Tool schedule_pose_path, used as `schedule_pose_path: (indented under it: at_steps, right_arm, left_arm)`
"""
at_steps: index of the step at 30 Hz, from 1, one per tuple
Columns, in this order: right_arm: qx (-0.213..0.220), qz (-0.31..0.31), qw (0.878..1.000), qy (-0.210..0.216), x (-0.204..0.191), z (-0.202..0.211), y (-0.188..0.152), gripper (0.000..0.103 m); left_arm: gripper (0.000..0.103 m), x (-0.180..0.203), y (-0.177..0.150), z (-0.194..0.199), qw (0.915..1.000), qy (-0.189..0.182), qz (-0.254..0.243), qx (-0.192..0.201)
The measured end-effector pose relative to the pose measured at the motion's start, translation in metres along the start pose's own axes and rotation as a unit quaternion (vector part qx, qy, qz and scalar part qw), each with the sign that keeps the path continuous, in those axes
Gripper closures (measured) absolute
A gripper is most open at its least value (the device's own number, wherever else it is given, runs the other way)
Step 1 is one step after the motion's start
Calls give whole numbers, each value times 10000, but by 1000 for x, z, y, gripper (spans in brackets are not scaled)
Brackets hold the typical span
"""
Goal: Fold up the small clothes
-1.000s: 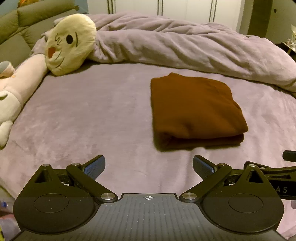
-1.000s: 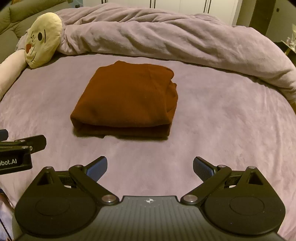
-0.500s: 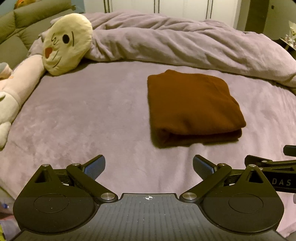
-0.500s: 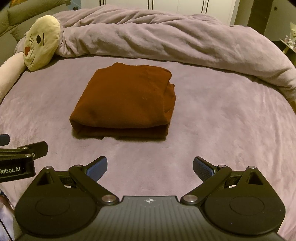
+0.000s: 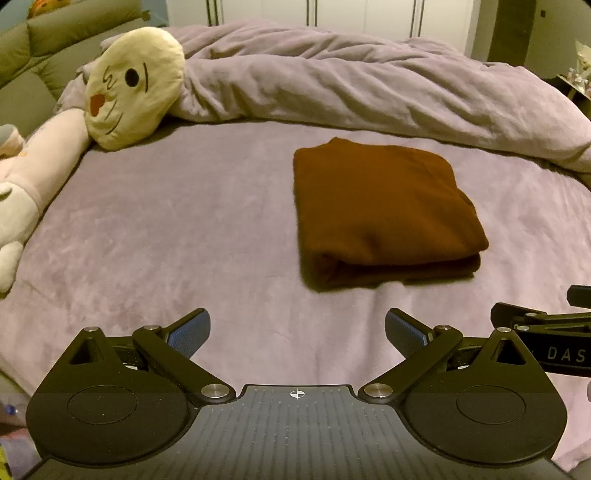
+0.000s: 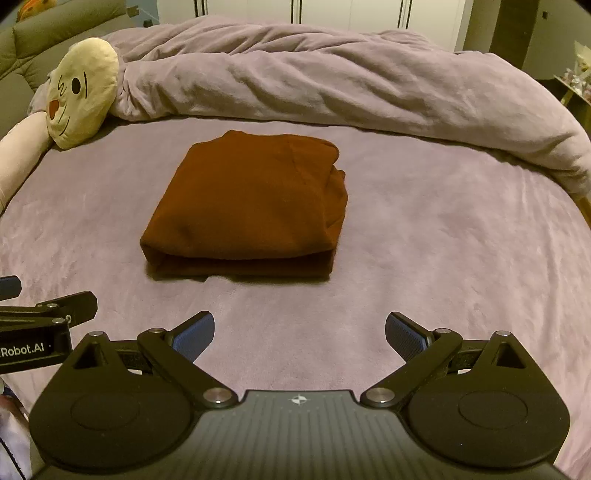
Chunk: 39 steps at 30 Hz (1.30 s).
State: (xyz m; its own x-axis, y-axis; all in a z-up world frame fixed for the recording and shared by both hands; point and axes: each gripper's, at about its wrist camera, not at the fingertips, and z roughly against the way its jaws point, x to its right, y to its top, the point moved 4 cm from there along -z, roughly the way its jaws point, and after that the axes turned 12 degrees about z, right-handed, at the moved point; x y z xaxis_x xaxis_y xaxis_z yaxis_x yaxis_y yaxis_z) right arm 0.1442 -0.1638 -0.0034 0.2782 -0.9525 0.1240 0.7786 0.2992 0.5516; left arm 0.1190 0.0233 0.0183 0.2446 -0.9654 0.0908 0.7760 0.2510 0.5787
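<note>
Brown garment (image 6: pixel 247 206) lies folded mid-bed (image 6: pixel 443 258). Left gripper (image 5: pixel 297 332) and right gripper (image 6: pixel 299 332) gape empty; withdraw without snagging the fold.

Bed (image 5: pixel 155 229) with mauve plush cover; rumpled duvet (image 5: pixel 369 88) of the same colour heaped along the far side. Cream cat-face plush pillow (image 5: pixel 133 88) at far left. Olive padded headboard (image 5: pixel 44 44) behind it. White wardrobe doors (image 6: pixel 351 14) along the back wall. Dim, warm light.
</note>
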Motion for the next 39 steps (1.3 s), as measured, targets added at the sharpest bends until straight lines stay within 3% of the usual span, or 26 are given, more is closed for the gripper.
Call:
schedule_pose_path:
  at_steps: [39]
  right_arm:
    - [116,-194,9997,9,6,12,-7,4]
  left_arm:
    - [0,14,-4,0,9999,-80,-99,-85]
